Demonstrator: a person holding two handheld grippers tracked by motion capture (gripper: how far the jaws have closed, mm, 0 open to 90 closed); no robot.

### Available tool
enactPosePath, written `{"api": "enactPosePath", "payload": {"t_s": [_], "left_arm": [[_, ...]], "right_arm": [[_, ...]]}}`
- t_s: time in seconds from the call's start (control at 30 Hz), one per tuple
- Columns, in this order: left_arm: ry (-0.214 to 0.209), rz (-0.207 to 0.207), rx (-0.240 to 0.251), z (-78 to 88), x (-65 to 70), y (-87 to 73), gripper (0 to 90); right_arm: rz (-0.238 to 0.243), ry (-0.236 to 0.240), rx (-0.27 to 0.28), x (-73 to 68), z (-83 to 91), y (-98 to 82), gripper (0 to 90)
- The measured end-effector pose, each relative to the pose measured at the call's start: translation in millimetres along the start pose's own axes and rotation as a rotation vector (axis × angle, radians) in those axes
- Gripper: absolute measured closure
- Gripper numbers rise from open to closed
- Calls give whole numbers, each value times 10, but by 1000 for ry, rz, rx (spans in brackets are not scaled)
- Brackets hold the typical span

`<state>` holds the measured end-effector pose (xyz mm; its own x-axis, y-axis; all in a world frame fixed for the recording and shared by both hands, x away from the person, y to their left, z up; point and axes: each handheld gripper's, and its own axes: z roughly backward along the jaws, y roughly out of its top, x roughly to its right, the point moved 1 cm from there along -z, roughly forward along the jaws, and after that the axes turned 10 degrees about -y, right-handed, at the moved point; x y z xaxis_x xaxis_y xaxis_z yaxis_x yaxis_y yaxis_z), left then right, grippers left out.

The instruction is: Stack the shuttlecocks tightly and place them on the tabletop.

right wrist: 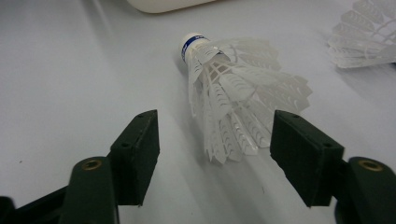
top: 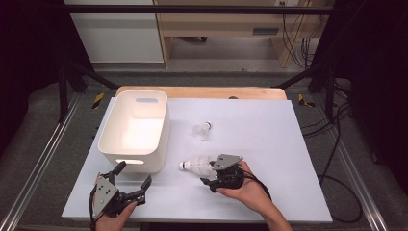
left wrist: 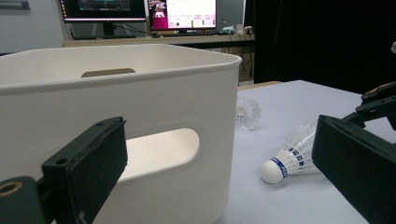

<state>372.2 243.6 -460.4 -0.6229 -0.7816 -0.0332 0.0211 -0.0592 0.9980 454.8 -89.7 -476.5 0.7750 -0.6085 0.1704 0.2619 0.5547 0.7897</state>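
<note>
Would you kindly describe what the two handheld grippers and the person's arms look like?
Both grippers are black, each with two flat, blocky jaws. The left gripper carries a grey three-cornered plate on its body and a black cable trailing from it. The right gripper has the same grey plate on top and a black cable looping past the wrist. Brass-coloured fittings sit at the jaw bases. The forearms are bare, with no sleeves in view.

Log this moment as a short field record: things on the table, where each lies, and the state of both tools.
surface: white table sheet
bin: white handled tub, at left
near shuttlecock: on its side, cork toward the tub
far shuttlecock: farther back, apart
right tool: open, jaws either side of the near shuttlecock's feathers, not pressing
left tool: open, holding nothing, facing the tub's front wall
</note>
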Motion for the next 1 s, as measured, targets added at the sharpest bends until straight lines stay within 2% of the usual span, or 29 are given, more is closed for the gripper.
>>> {"api": "enactPosePath", "payload": {"t_s": [0.17, 0.37, 0.43, 0.53, 0.63, 1.0], "left_arm": [[0, 1, -10, 1, 1, -31, 36], [18, 25, -4, 38, -25, -41, 34], [22, 33, -3, 38, -33, -41, 34], [22, 35, 1, 40, -34, -32, 34], [18, 33, 2, 51, -27, -27, 34], [12, 45, 3, 60, -38, -48, 29]], "right_arm": [[-1, -22, -5, -21, 8, -39, 224], [-55, -61, -11, 36, 60, -102, 152], [-99, -64, 12, 55, 116, -126, 148], [-113, -89, 18, 69, 201, -185, 121], [-156, -98, 31, 110, 285, -255, 104], [-263, -146, 140, 383, 473, -331, 64]]}}
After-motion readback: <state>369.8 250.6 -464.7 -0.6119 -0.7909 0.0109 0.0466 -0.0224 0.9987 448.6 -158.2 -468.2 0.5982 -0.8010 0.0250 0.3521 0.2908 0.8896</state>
